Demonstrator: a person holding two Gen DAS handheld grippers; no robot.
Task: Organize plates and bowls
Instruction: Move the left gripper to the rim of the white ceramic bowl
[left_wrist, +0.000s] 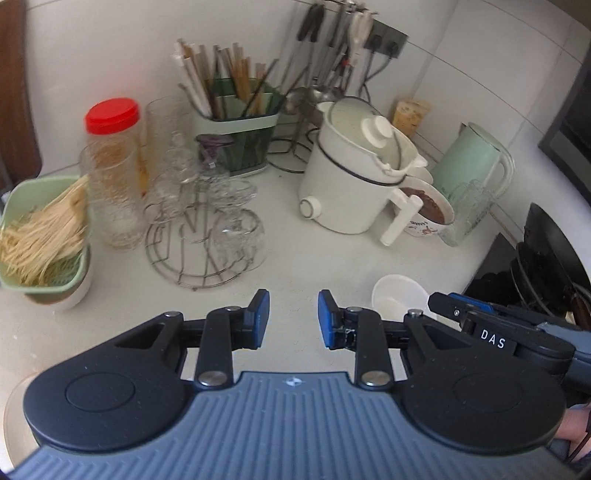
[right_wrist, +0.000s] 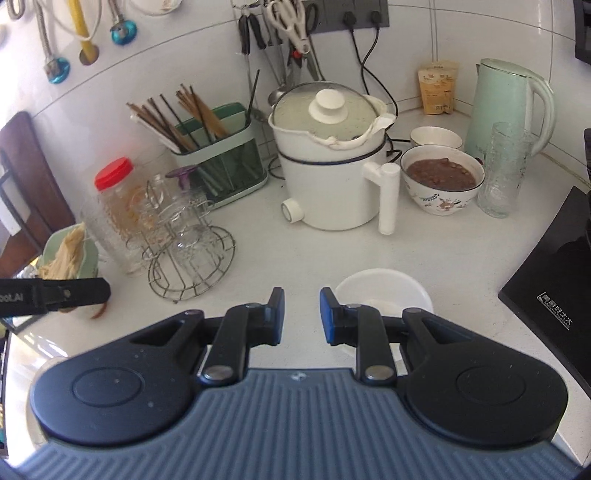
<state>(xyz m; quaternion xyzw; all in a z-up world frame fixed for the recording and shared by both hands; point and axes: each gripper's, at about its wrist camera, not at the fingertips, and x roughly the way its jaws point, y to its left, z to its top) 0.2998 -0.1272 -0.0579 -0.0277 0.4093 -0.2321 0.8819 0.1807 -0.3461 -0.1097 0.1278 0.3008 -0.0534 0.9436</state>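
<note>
While both tools hover empty above the white countertop (right_wrist: 258, 251), the work appears to stand at an approach step: no plate or bowl is in hand. Largest among the items at the back is the white electric pot (right_wrist: 332, 177) with its lid on, flanked by the pale green kettle (right_wrist: 506, 107) on one side and the green chopstick holder (right_wrist: 221, 162) on the other. Forward of the holder, a wire rack (right_wrist: 192, 266) carries upturned glasses, with a red-capped jar (right_wrist: 114, 192) just beside it. Task items follow: a patterned bowl (right_wrist: 441, 184) filled with brown food stands between pot handle and a tall glass (right_wrist: 504, 170), a smaller white bowl (right_wrist: 436, 137) sits behind it, and an empty white bowl (right_wrist: 384, 295) rests near the front, just right of the right gripper (right_wrist: 302, 317). Its jaws stand slightly apart with only countertop between them. The left gripper (left_wrist: 293, 317) likewise shows a gap and nothing in it; from its view the empty white bowl (left_wrist: 397, 297) lies to its right, partly behind the other tool. The next move likely calls for the right gripper to shift toward the bowl rim, widen if needed, and place one pad inside and one outside the wall before clamping.
</note>
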